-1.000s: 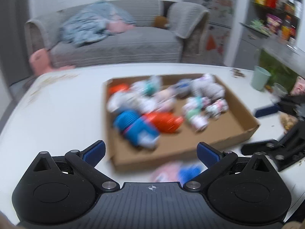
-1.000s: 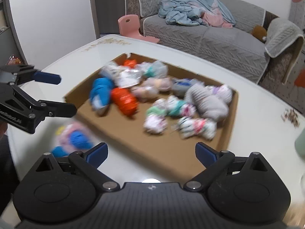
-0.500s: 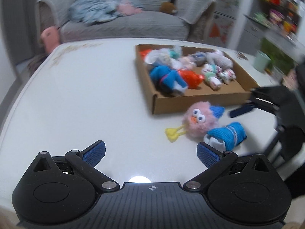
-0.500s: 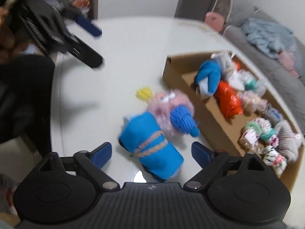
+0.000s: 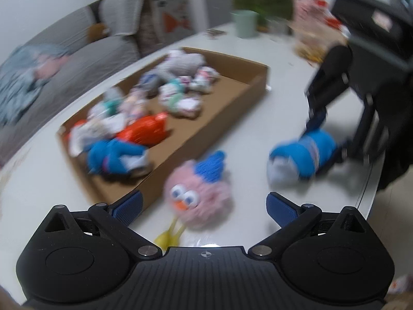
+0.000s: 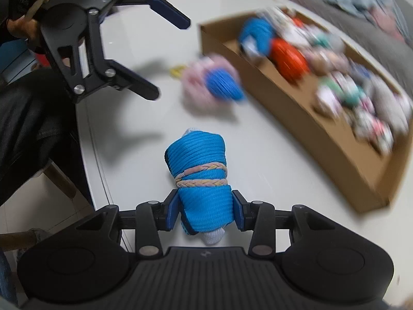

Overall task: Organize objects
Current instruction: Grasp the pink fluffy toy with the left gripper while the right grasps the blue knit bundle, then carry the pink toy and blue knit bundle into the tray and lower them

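Near the rounded front edge of the glossy white surface (image 6: 258,155), my right hand-held gripper (image 6: 205,210) has just been closing and now clenches the blue sock roll (image 6: 198,170) between its blue ribbed pads. The roll is a soft ribbed-knit cylinder, bound round the middle by a braided pastel band, with a pale toe poking out at the near end. It lies on the surface, well clear of the cardboard tray.

My left hand-held gripper (image 5: 204,206) stands wide open just above the pink plush bird (image 5: 200,193) (fuzzy, round, googly-eyed, with an orange beak, a blue knitted crest and thin yellow legs). Its pads do not touch the toy. The bird sits just beside the long near wall of the cardboard tray (image 5: 232,118), a shallow, low-walled brown box holding a jumble of rolled socks: one blue, one orange-red, the rest pale and patterned, too blurred to tell apart.

Between the bird and the sock roll is bare surface. The tray's right half has open cardboard floor. A pale green cup (image 5: 245,23) stands near the far edge.
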Demonstrator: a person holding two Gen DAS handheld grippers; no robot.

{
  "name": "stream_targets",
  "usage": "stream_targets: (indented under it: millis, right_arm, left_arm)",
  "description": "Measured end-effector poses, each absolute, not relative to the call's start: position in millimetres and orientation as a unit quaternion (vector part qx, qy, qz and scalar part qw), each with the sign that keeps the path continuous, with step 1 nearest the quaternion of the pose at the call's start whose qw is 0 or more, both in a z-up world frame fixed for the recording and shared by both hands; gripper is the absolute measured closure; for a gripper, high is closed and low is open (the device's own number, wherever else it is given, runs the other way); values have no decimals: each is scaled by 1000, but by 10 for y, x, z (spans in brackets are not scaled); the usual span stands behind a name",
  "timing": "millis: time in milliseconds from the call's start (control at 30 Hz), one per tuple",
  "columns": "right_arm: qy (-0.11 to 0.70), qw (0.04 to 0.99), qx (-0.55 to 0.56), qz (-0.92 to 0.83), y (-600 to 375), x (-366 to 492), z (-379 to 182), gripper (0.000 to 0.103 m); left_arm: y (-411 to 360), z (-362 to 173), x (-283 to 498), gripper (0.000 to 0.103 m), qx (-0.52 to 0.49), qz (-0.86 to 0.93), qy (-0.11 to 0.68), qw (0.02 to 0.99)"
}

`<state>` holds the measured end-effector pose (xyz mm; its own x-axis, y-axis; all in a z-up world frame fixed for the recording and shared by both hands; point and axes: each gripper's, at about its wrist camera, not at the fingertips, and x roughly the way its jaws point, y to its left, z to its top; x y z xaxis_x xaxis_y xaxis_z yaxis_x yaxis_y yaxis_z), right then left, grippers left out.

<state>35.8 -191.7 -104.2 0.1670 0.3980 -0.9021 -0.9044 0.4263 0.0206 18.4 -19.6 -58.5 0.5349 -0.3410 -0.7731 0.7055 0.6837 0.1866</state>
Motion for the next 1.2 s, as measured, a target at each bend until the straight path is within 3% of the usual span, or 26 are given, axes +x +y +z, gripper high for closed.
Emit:
stream_targets:
  millis: [233,467,633,800,933,1200]
  right_arm:
    - [461,734,-249,433,-2028,450,-1039,64]
    - [465,731,-245,434,-2040,488,-1022,64]
    - [475,730,-235,433,-2032,524,-1063,64]
    - [474,735,-225,430,-2010,526,-1072,64]
    - [472,736,-236,425,-1935,483,-1081,64]
    - [477,741,-232,412,-1888,393,-1058,66]
  left_arm:
    - [-377,-937,434,1,279,-327,401,809]
    - [-463,-939,567,2,256,-344,409,806]
    - [-389,-966,543,18,207,-352,423,809]
    - [-295,-974,417,23,172,-324,423,829]
    - [-344,-932,298,57,158,-305,424,838]
    - [-326,-848,105,62,115,-263,452,845]
